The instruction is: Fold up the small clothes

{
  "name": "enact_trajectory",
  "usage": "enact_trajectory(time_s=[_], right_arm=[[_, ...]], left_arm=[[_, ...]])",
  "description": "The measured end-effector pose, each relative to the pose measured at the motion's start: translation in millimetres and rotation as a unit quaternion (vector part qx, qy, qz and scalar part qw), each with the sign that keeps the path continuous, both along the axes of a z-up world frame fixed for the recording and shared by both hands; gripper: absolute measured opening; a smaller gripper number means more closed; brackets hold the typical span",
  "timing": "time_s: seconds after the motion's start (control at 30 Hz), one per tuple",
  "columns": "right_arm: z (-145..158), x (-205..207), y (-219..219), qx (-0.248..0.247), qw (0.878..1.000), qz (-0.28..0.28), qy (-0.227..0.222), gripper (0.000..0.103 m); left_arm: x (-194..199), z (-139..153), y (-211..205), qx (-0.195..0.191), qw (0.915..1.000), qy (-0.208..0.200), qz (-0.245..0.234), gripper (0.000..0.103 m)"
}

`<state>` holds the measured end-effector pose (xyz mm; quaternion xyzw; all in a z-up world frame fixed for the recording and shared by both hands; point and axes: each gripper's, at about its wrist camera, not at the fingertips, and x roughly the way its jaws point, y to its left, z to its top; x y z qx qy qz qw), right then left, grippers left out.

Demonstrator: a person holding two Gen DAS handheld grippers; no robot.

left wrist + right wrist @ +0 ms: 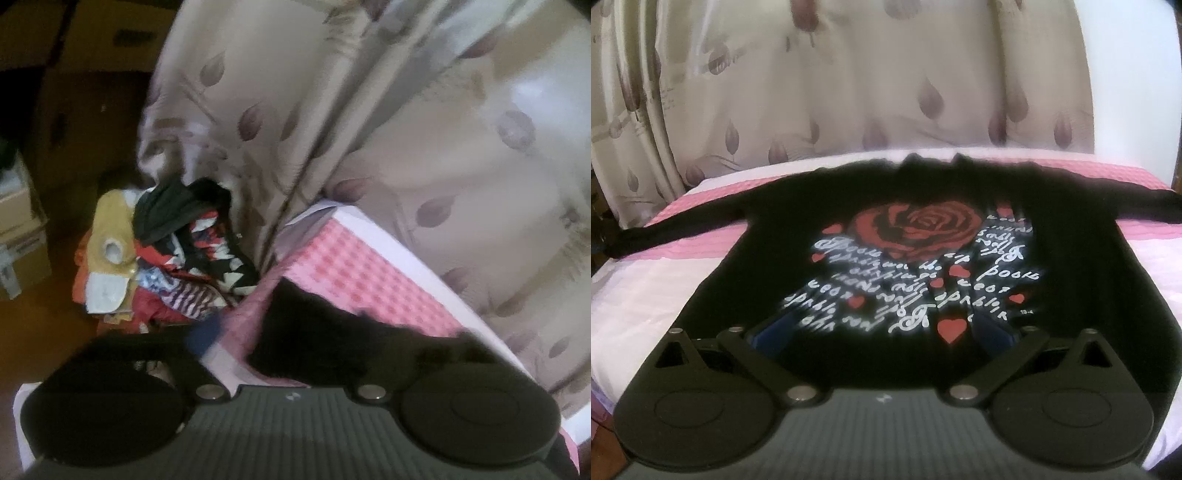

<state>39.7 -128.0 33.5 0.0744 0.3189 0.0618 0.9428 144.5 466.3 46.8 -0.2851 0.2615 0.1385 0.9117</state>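
Observation:
A black long-sleeved shirt (886, 206) with a red rose, white script and red hearts lies spread flat on the pink checked bed cover (1145, 236), sleeves stretched out to both sides. My right gripper (882, 328) is open just above the shirt's near hem, its blue fingertips (775, 328) wide apart. In the left wrist view one black sleeve end (314, 332) lies on the pink cover (369, 273) at the bed's corner. My left gripper (306, 343) is open over that sleeve, one blue fingertip (205, 334) showing left of it.
A pile of mixed clothes (177, 258) lies on the floor beside the bed. Cardboard boxes (22, 236) stand at the left. A pale curtain with leaf prints (849, 92) hangs behind the bed and also shows in the left wrist view (406, 110).

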Motion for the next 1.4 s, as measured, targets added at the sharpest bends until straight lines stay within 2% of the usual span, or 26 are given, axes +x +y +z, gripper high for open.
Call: enact_trajectory(time_s=[0.07,0.2,0.23,0.27,0.3,0.33,0.37,0.43,0.47,0.53,0.6,0.63,0.67,0.73,0.77,0.8,0.83,0.87,0.9,0.93,1.07,1.13,1.2,1.3,1.4], right_arm=[[0,-1,-1,0.003,1.0,-0.001,0.001,0.103],[1,-4,1,0.007,1.0,0.006,0.0,0.103],[3,-5,1,0.004,1.0,0.008,-0.003,0.103],[4,-7,2,0.002,1.0,0.008,-0.006,0.103],[5,-8,2,0.001,1.0,0.008,-0.007,0.103],[6,-8,1,0.002,1.0,0.008,-0.008,0.103],[7,-9,-1,0.003,1.0,0.005,-0.009,0.103],[8,-9,-5,0.007,1.0,-0.003,-0.011,0.103],[9,-9,-9,0.01,1.0,-0.008,-0.011,0.103],[12,-8,-20,0.018,0.999,-0.025,-0.017,0.103],[15,-9,-36,0.033,0.998,-0.047,-0.025,0.103],[16,-9,-46,0.041,0.997,-0.058,-0.029,0.103],[17,-9,-57,0.051,0.996,-0.069,-0.035,0.103],[20,-8,-86,0.076,0.991,-0.097,-0.049,0.103],[21,-7,-107,0.093,0.987,-0.117,-0.052,0.103],[21,-5,-127,0.11,0.983,-0.136,-0.055,0.103],[20,-4,-150,0.131,0.977,-0.157,-0.056,0.103],[17,-2,-176,0.152,0.969,-0.186,-0.057,0.103],[13,1,-207,0.178,0.958,-0.216,-0.058,0.103],[9,4,-239,0.201,0.947,-0.243,-0.059,0.103],[-10,19,-349,0.251,0.904,-0.342,-0.056,0.103],[-19,27,-392,0.278,0.885,-0.369,-0.061,0.103],[-28,38,-434,0.296,0.866,-0.398,-0.062,0.103],[-42,52,-479,0.34,0.837,-0.422,-0.07,0.103],[-54,73,-517,0.347,0.824,-0.443,-0.059,0.103]], left_arm=[[-2,3,-10,0.015,0.9998,0.005,-0.008,0.103],[11,-14,-10,0.023,0.9984,0.05,0.007,0.098],[17,-20,-8,0.026,0.9979,0.06,0.008,0.09],[23,-26,-6,0.03,0.9973,0.067,0.004,0.076],[27,-27,-7,0.061,0.9954,0.072,0.013,0.059],[34,-27,-8,0.087,0.9924,0.085,0.019,0.014],[41,-25,-7,0.098,0.9905,0.093,0.027,0.006],[47,-16,-2,0.092,0.9916,0.076,0.049,0.006],[50,-8,-2,0.113,0.989,0.067,0.068,0.006],[52,11,0,0.143,0.9847,0.032,0.094,0.008],[59,17,1,0.168,0.9791,0.027,0.111,0.009],[64,12,1,0.167,0.9785,0.038,0.115,0.009],[69,5,0,0.17,0.9776,0.054,0.112,0.014],[77,-8,-9,0.205,0.9671,0.096,0.117,0.022],[73,-12,-15,0.22,0.9611,0.104,0.131,0.045],[65,-12,-22,0.227,0.9563,0.104,0.152,0.062],[54,-10,-29,0.225,0.9543,0.091,0.174,0.091],[41,-6,-39,0.224,0.9524,0.068,0.195,0.103],[31,-1,-51,0.225,0.9509,0.043,0.208,0.102],[26,4,-64,0.228,0.9524,0.029,0.201,0.102],[23,21,-121,0.222,0.9682,0.004,0.115,0.102],[27,22,-151,0.188,0.9806,-0.007,0.054,0.1],[30,19,-181,0.162,0.9868,-0.014,0.007,0.101],[42,4,-226,0.162,0.9857,0.0,-0.045,0.101],[49,-18,-255,0.176,0.9817,0.014,-0.071,0.101]])
